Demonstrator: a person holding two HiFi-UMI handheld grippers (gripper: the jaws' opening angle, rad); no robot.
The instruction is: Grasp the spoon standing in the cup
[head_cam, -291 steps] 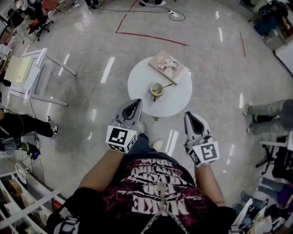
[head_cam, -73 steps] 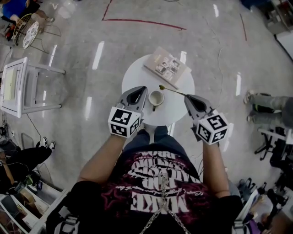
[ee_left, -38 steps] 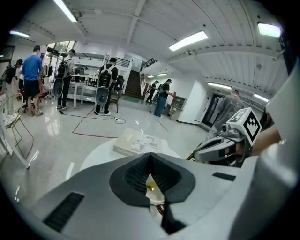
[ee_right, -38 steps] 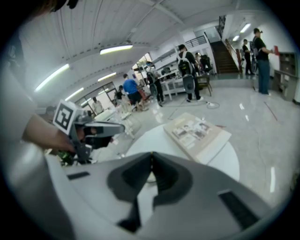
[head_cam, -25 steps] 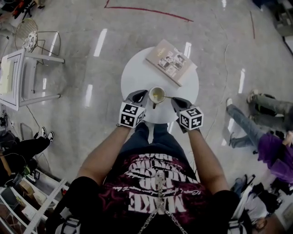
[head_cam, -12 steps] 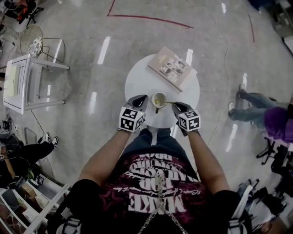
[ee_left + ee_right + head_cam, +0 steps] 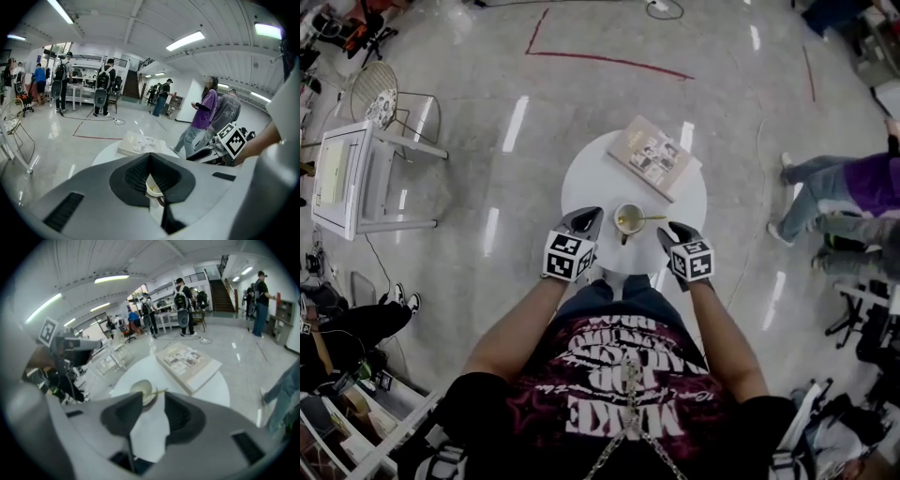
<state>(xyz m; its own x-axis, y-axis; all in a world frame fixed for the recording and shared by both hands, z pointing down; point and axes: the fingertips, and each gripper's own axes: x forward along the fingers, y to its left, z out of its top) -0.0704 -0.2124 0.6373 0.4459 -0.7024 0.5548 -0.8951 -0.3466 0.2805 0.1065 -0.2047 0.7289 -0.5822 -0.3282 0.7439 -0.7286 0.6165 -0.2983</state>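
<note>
Polished grey workshop floor seen from above, with a small round white surface [image 7: 591, 178] at its centre. On the far side of the surface, a beige paperback book [image 7: 654, 157]. Near the front edge, a small pale ceramic cup [image 7: 628, 220]. Leaning in the cup, a thin brass-coloured spoon [image 7: 651, 218], bowl down inside and handle slanting out over the rim toward the right.

Just beside the handle's end, the right tool [image 7: 673, 229], jaws opening wide and touching nothing. Between them in the right gripper view, only bare white surface, with cup and spoon just beyond the tips. A second ago, clamped shut on that same handle. Nearly three seconds ago, carrying the spoon lifted clear of the cup. Now released and set back, resting on the cup alone.

Just left of the cup, the left tool [image 7: 585, 217], tips pressed together on nothing, with the cup glimpsed past them. Much the same place as a second ago.

Likely meaning for the task: grasp already made and now undone, spoon back at its starting place and free. Probably the close of one round. For a renewed hold, a fresh closing on the handle needed, with little travel from where the right tool sits.
</note>
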